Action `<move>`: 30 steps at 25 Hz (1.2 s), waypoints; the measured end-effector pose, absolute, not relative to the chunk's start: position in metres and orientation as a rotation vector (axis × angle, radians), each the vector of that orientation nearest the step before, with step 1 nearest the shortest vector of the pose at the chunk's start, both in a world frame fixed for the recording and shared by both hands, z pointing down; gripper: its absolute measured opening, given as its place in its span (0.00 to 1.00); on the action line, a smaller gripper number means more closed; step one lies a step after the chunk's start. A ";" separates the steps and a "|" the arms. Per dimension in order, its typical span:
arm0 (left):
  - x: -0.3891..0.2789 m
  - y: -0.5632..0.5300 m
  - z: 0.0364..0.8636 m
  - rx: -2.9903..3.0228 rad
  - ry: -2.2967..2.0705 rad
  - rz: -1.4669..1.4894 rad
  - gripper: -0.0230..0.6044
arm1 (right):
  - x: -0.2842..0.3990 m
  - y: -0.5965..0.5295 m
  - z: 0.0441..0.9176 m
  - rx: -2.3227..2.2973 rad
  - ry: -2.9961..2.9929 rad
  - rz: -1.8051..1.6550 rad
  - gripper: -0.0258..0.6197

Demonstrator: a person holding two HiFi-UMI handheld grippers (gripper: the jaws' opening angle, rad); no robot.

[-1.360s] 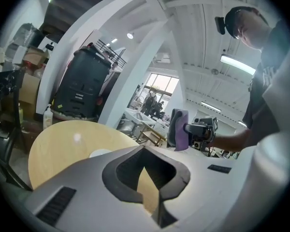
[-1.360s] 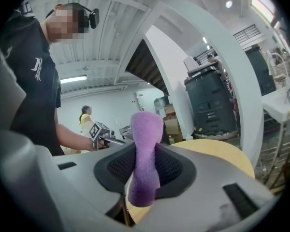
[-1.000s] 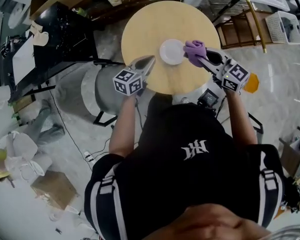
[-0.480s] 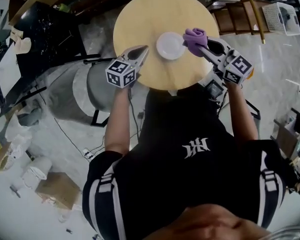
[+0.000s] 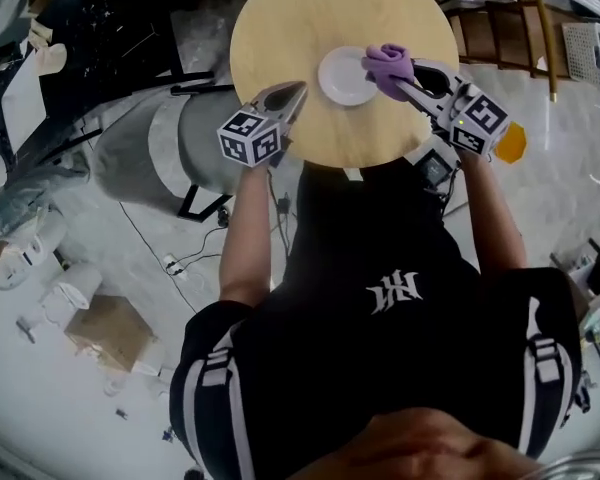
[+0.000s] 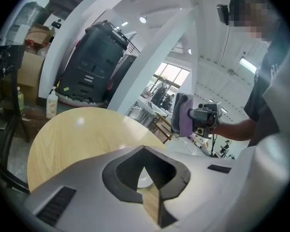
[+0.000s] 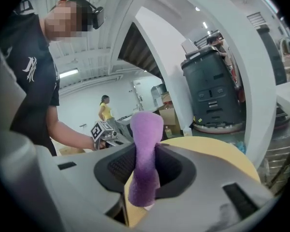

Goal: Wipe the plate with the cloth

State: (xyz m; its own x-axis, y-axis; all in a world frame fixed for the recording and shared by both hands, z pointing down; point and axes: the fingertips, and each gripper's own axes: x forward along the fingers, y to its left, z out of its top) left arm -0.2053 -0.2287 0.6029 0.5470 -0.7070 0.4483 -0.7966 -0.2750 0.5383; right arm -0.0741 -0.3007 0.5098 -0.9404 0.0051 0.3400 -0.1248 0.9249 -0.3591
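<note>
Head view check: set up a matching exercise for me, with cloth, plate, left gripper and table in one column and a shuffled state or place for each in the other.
Things:
1. cloth
2. plate
3. left gripper
4. table

States:
A. shut, nothing between its jaws
B. white, lying on the tabletop
C. round, light wood
D. purple, clamped in the right gripper

Pairs: 1-D, 2-B, 3-A, 4-C.

We see a round wooden table [image 5: 300, 28] on a pale glossy floor [image 5: 130, 258], a grey drum-shaped unit [image 5: 165, 153] just beside its left edge, a cardboard box [image 5: 105, 338] lower left, a wooden rack [image 5: 510, 43] upper right. Left gripper view: big black machine [image 6: 94, 64], white slanted beams [image 6: 154, 52], bright window [image 6: 171, 74], ceiling strip light [image 6: 246, 64]
</note>
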 end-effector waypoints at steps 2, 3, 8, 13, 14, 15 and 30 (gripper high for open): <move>-0.206 -0.229 0.603 2.032 -1.220 0.141 0.04 | -0.078 -0.305 0.514 0.066 -2.747 0.529 0.20; -0.205 -0.229 0.604 2.029 -1.221 0.142 0.04 | -0.078 -0.306 0.516 0.058 -2.748 0.526 0.20; -0.198 -0.235 0.618 2.006 -1.210 0.220 0.04 | -0.075 -0.311 0.534 0.038 -2.734 0.542 0.20; -0.194 -0.240 0.637 1.952 -1.193 0.238 0.05 | -0.073 -0.313 0.567 0.024 -2.713 0.597 0.20; -0.192 -0.239 0.642 1.937 -1.184 0.240 0.05 | -0.072 -0.313 0.574 0.028 -2.709 0.613 0.20; -0.190 -0.238 0.647 1.921 -1.175 0.241 0.08 | -0.073 -0.312 0.582 0.032 -2.704 0.631 0.20; -0.169 -0.230 0.723 1.658 -1.077 0.438 0.36 | -0.079 -0.296 0.624 0.013 -2.698 0.736 0.20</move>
